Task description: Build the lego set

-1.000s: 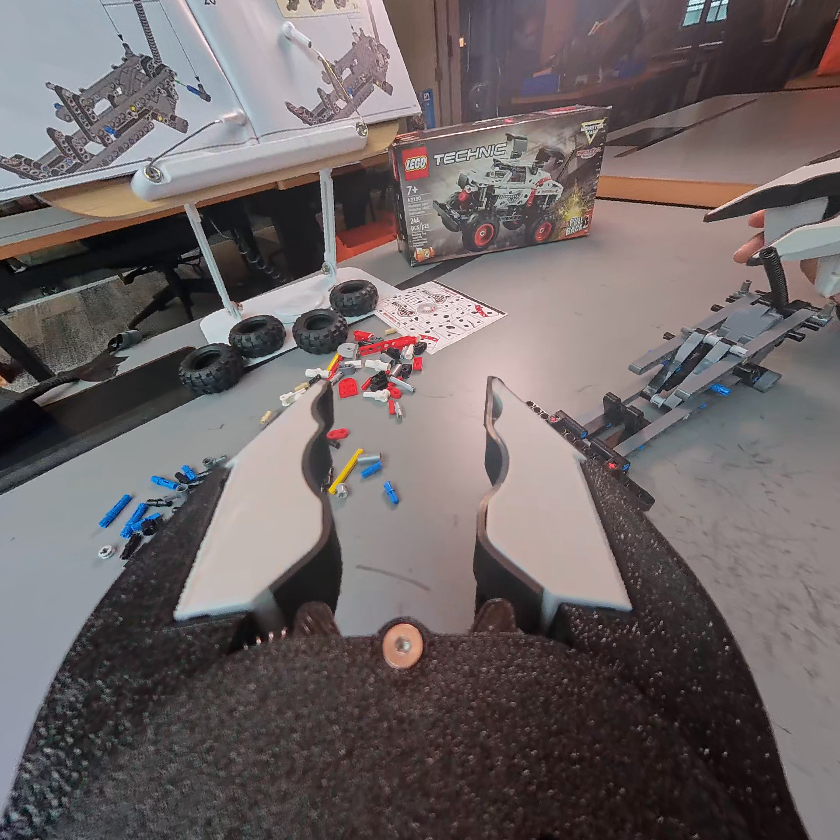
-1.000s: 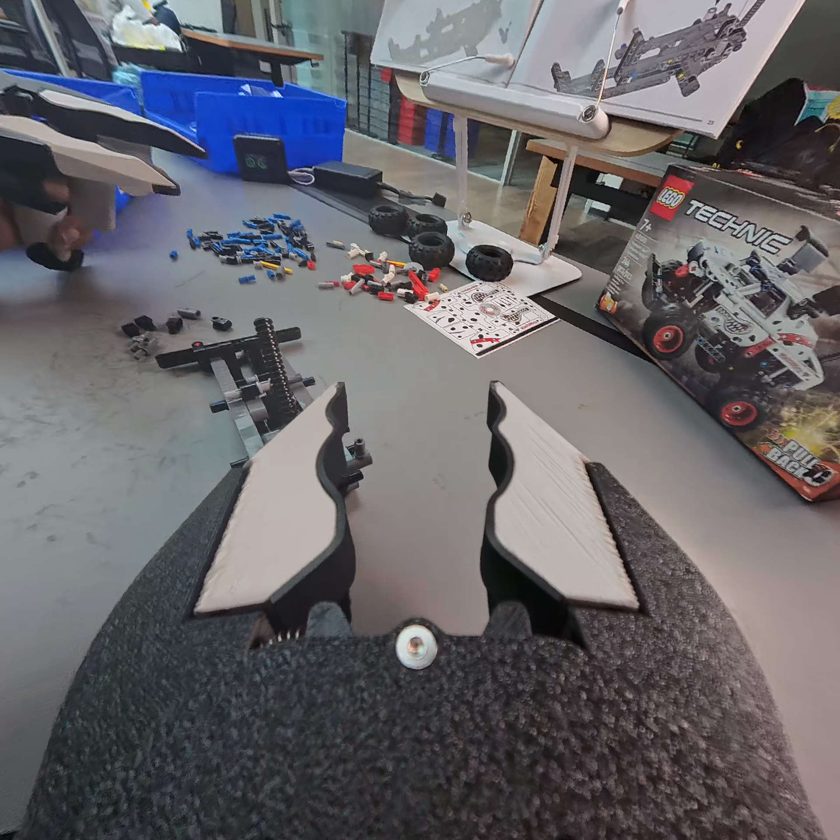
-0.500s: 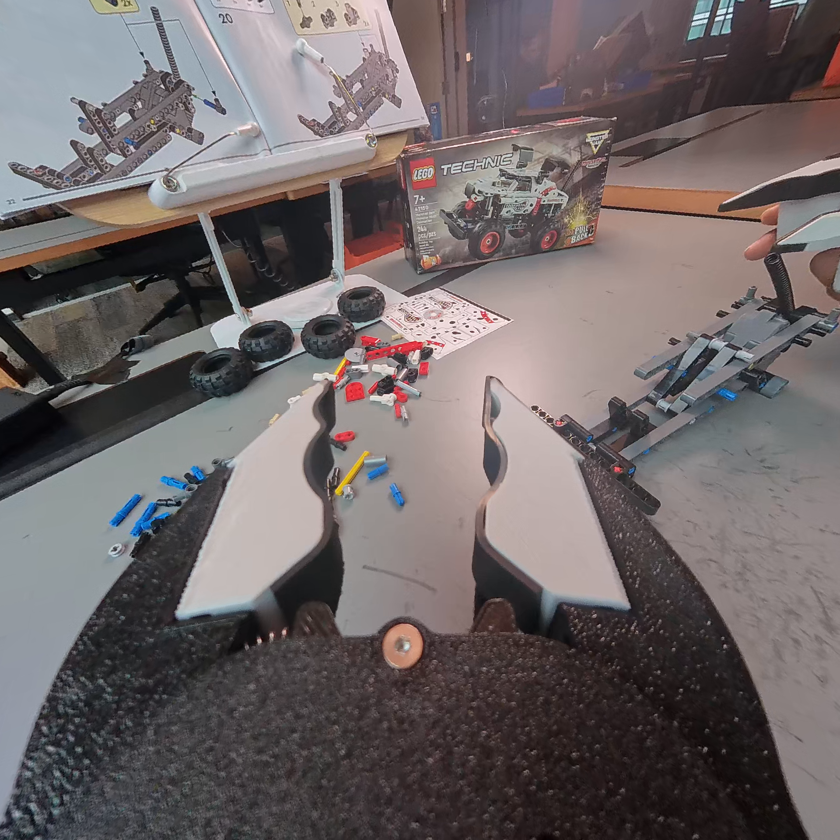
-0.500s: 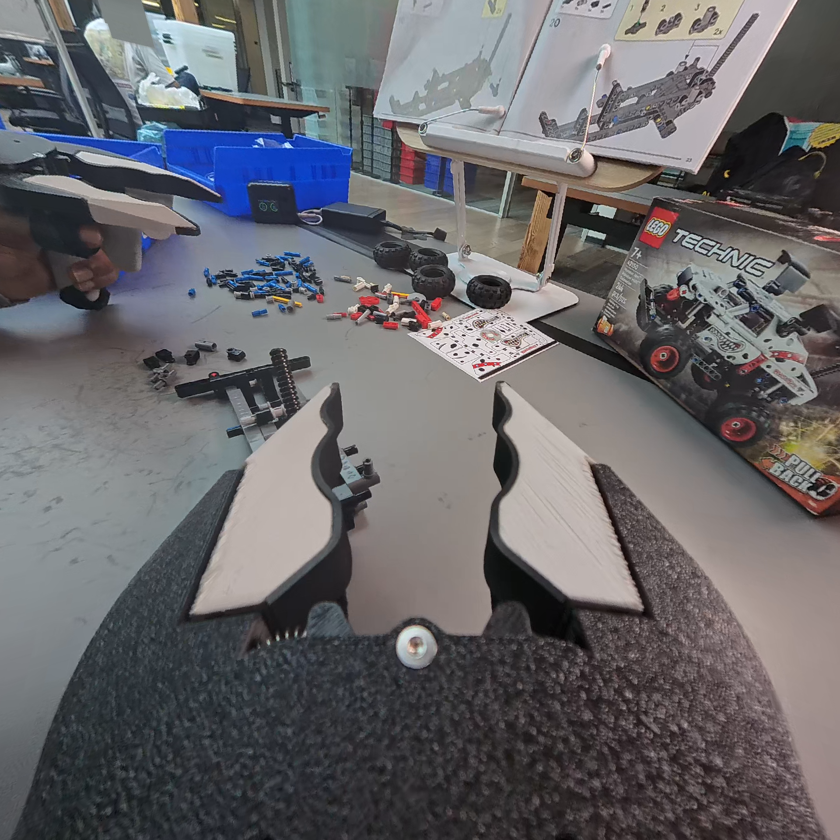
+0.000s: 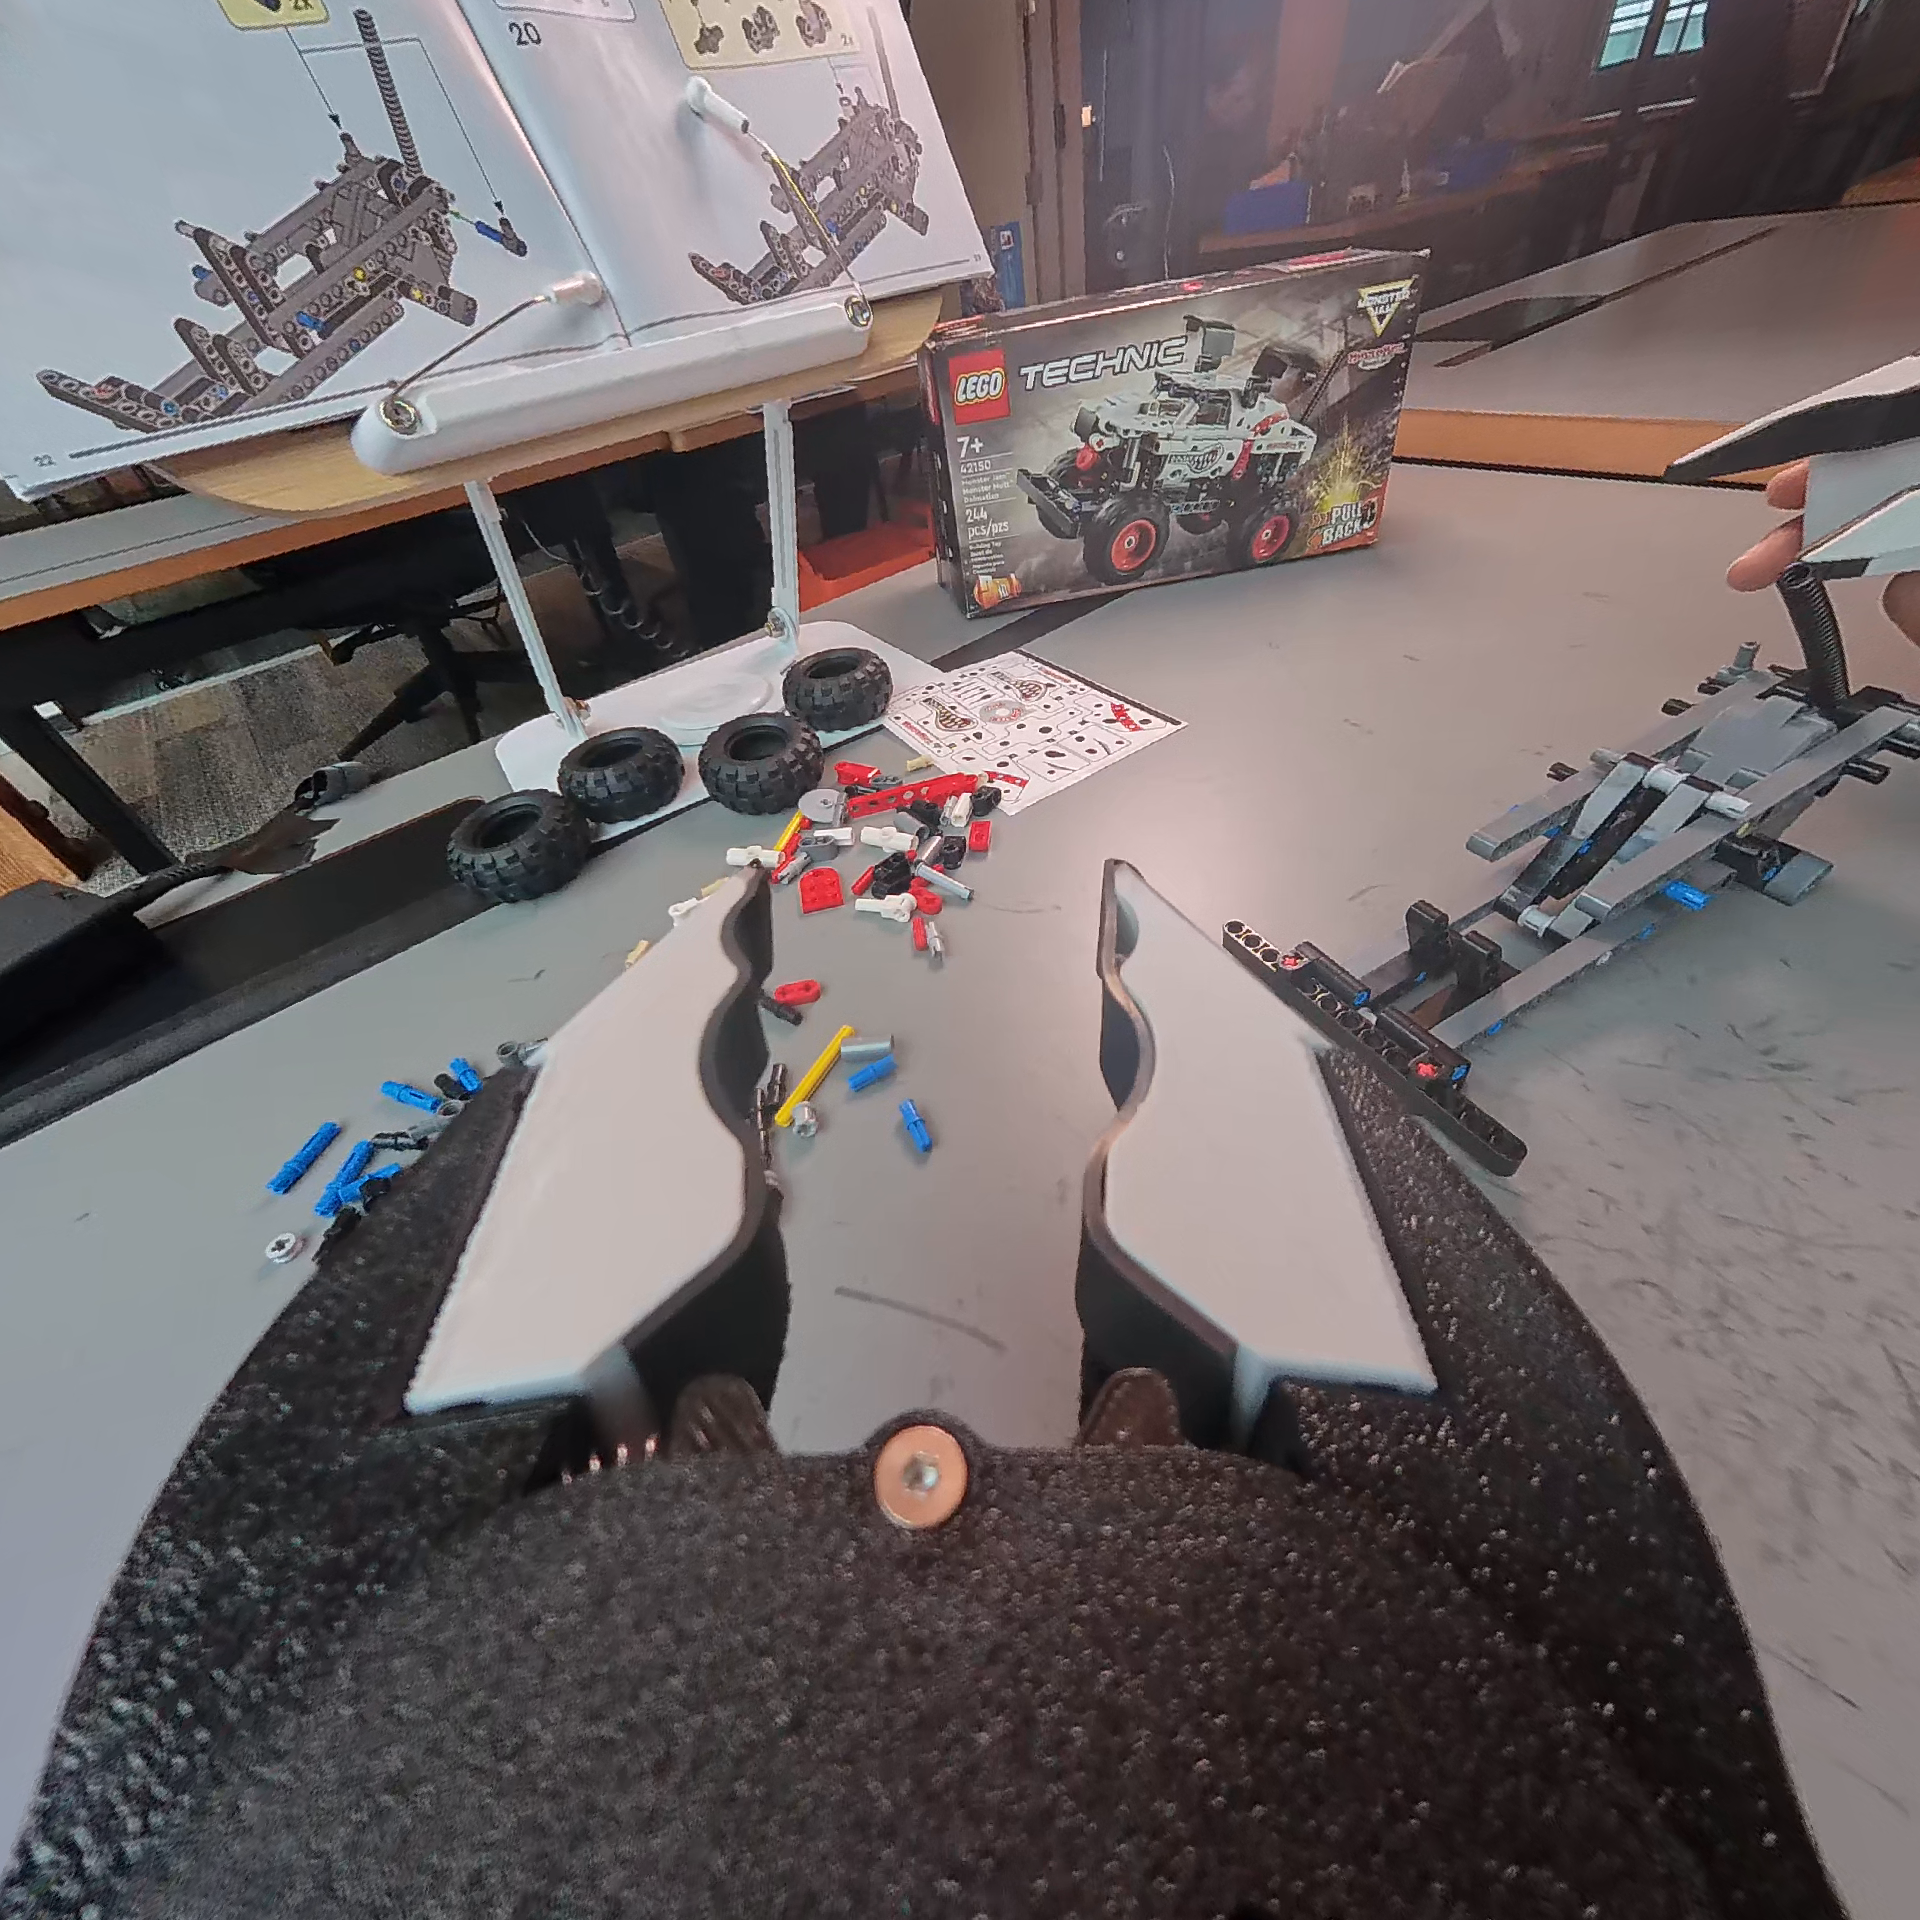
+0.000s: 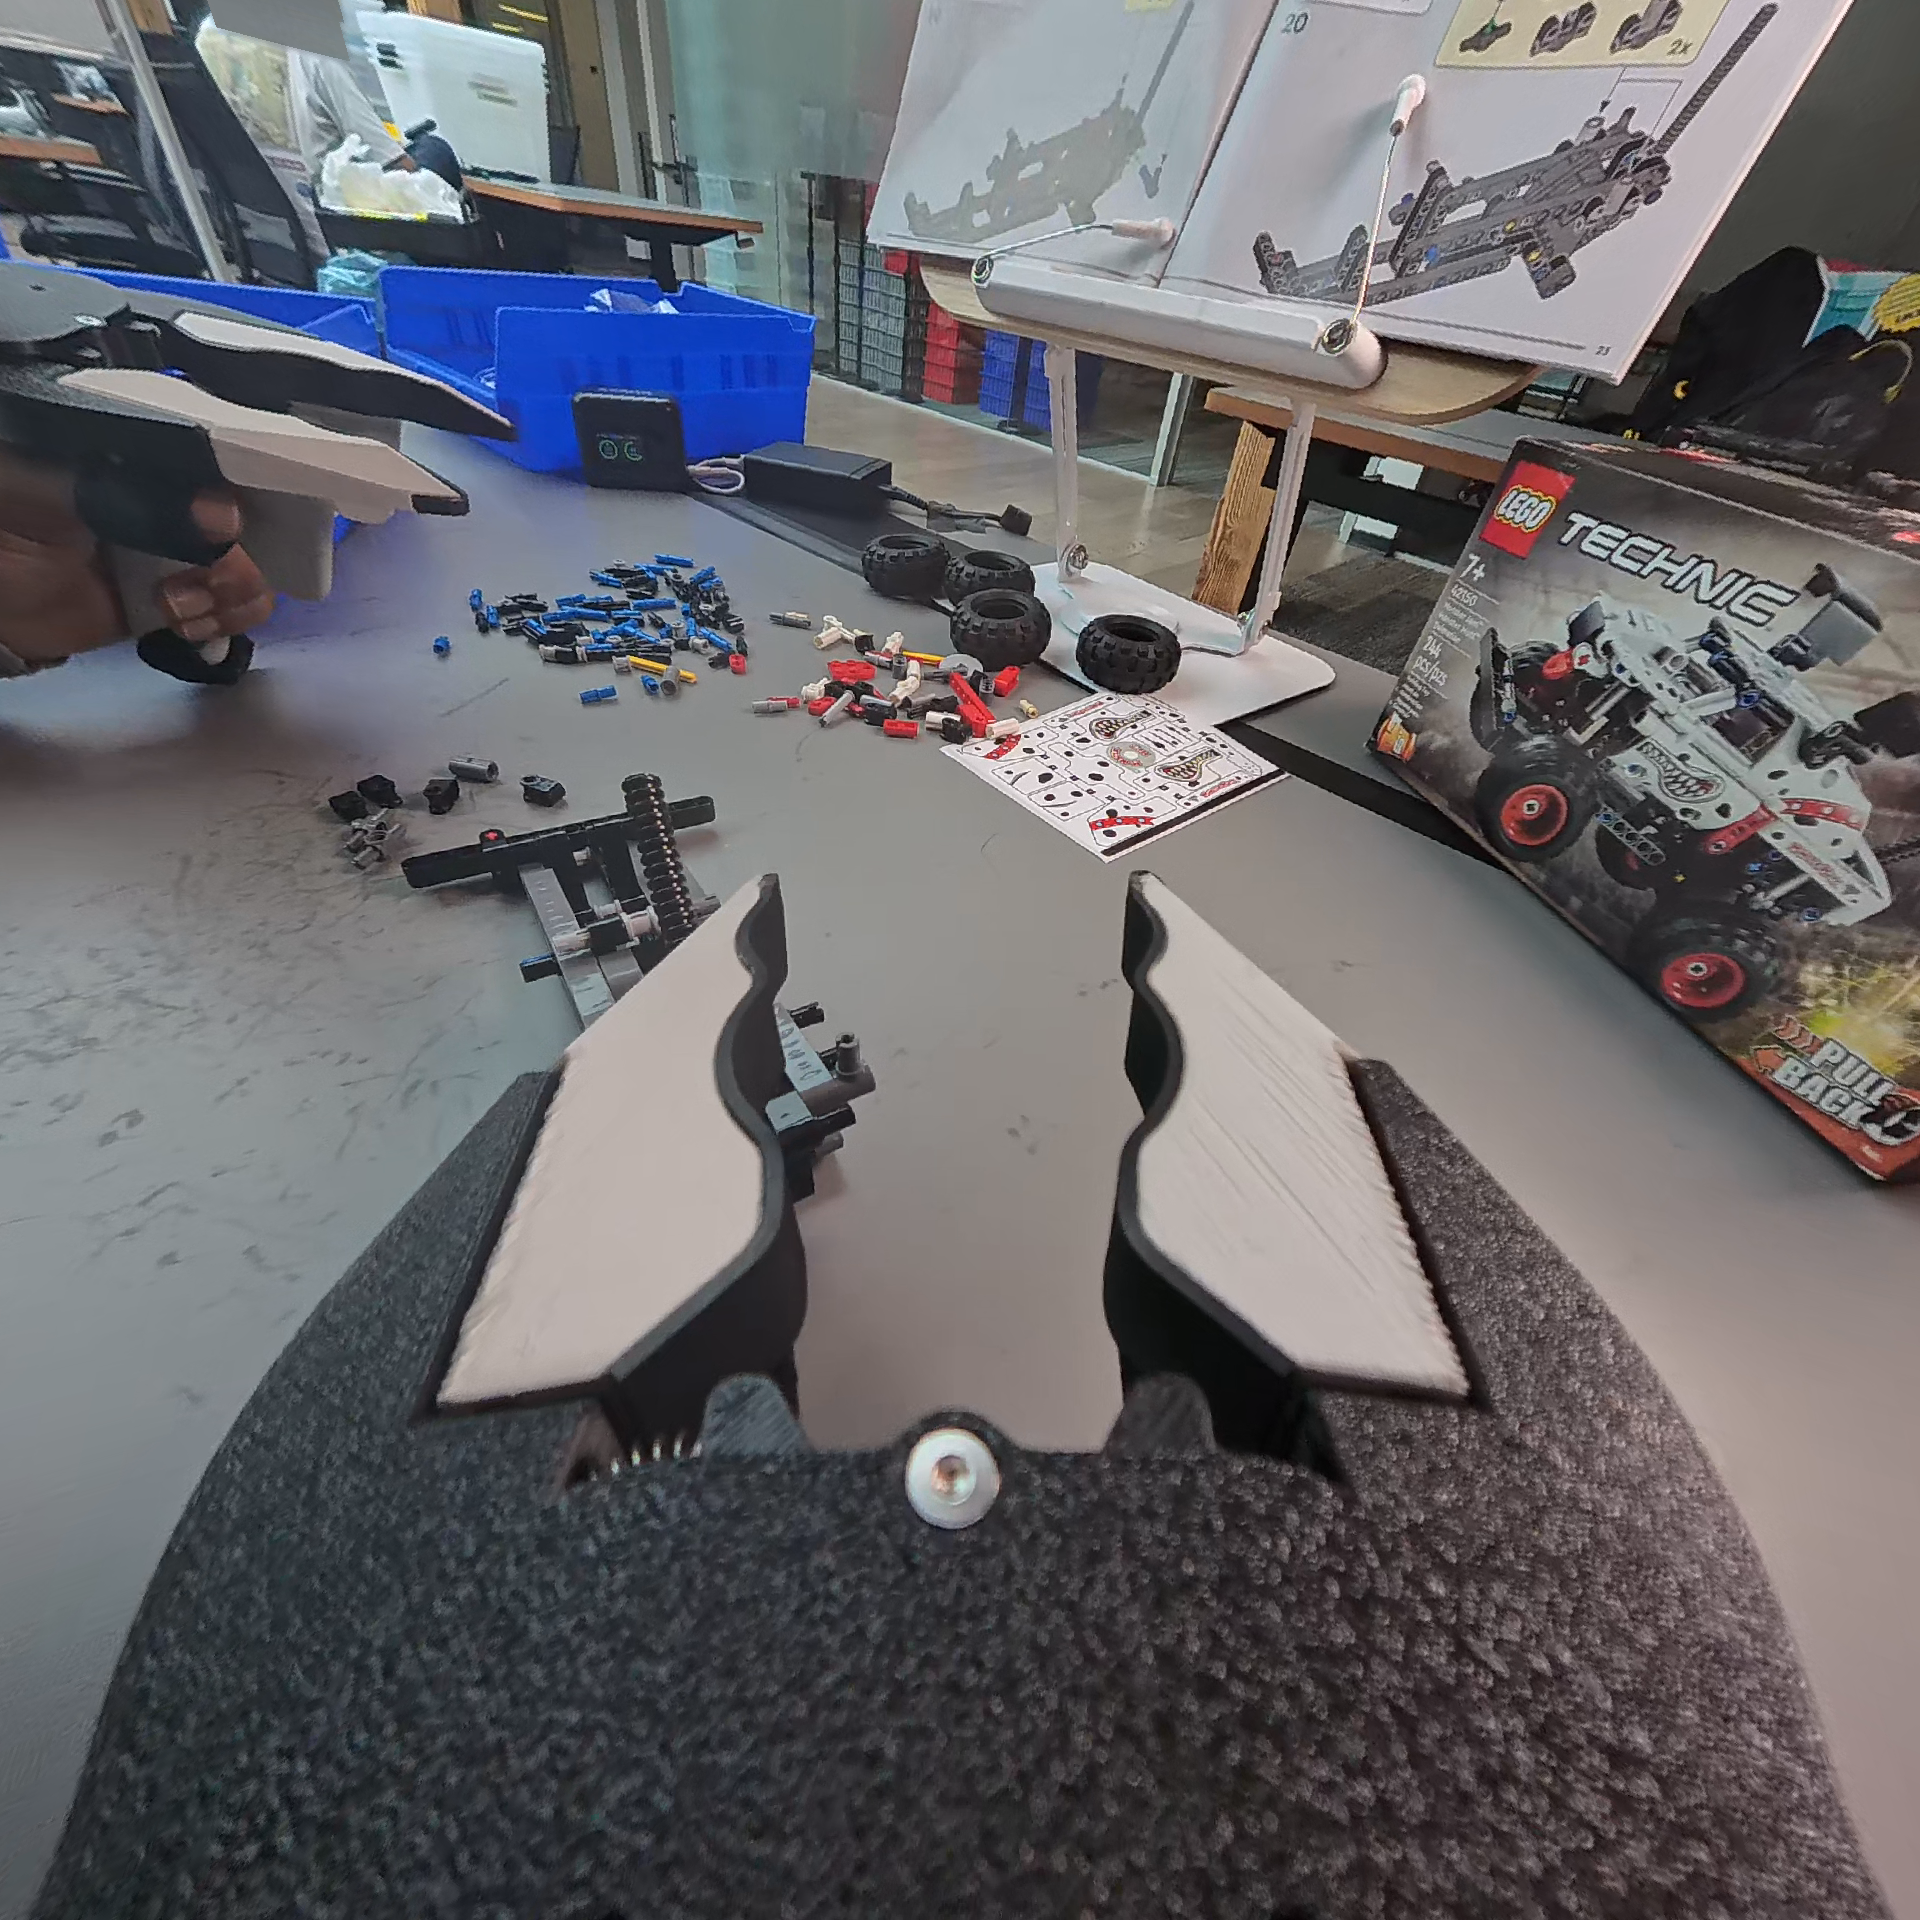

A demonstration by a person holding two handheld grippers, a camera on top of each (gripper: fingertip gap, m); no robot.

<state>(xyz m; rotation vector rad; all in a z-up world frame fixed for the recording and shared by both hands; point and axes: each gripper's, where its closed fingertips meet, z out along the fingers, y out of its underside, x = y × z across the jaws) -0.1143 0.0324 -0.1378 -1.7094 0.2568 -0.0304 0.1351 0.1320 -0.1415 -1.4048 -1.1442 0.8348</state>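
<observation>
A half-built grey and black chassis [image 5: 1621, 862] lies on the grey table to the right of my left gripper [image 5: 935, 883], which is open and empty above loose blue, yellow and red parts [image 5: 883, 862]. In the right wrist view the chassis [image 6: 623, 904] lies to the left of and partly under my right gripper [image 6: 951, 888], which is open and empty. A black ribbed hose [image 5: 1813, 644] stands up from the chassis's far end. The other gripper shows at each view's edge, the right one [image 5: 1839, 468] and the left one [image 6: 312, 436].
Several black tyres [image 5: 665, 779] sit by a white book stand [image 5: 613, 384] holding the open instruction booklet [image 6: 1455, 156]. A sticker sheet [image 6: 1112, 769] and the set's box [image 6: 1704, 769] lie to the right. Blue pins [image 6: 613, 618], small black parts [image 6: 447, 790] and blue bins [image 6: 644, 353] are on the left.
Both grippers have risen and tilted up a little, so the stand and booklet show lower and fuller. Both stay open. The chassis has not moved.
</observation>
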